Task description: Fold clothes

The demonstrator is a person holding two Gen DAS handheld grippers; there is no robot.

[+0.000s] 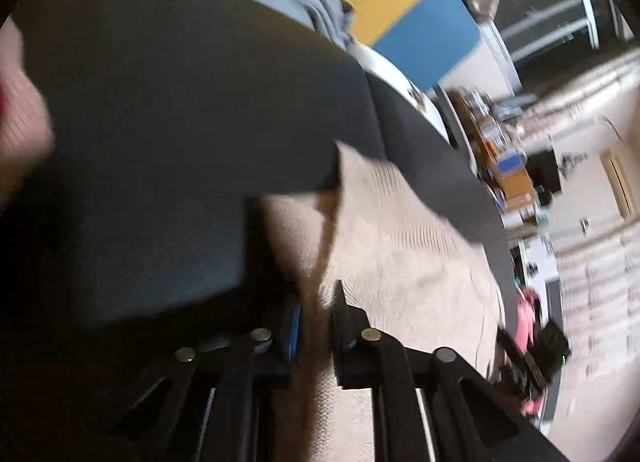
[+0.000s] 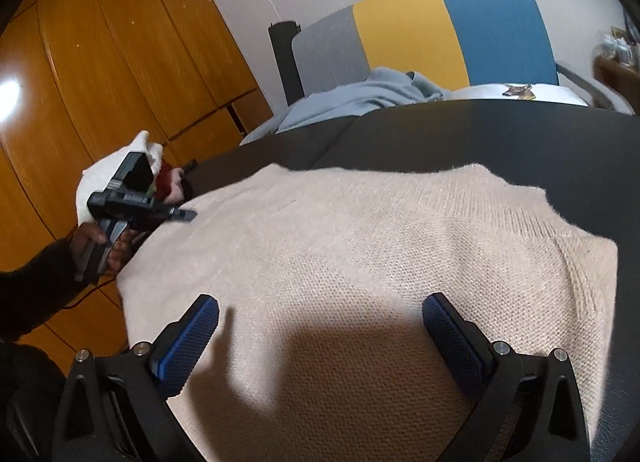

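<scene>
A beige knitted sweater (image 2: 360,246) lies spread flat on the black table (image 2: 480,133). In the right wrist view my right gripper (image 2: 320,326) hovers just above the sweater's near part, open, its blue pads (image 2: 192,338) wide apart with only cloth under them. At the sweater's left edge a hand (image 2: 92,238) holds my left gripper (image 2: 188,215). The blurred left wrist view shows my left gripper (image 1: 318,310) shut on a raised fold of the sweater (image 1: 400,246), with cloth pinched between its fingers.
A light blue garment (image 2: 360,97) lies bunched at the table's far side, in front of a chair (image 2: 440,29) with a grey, yellow and blue back. White and red cloth (image 2: 140,153) lies behind the left gripper. Wooden flooring (image 2: 100,61) is on the left.
</scene>
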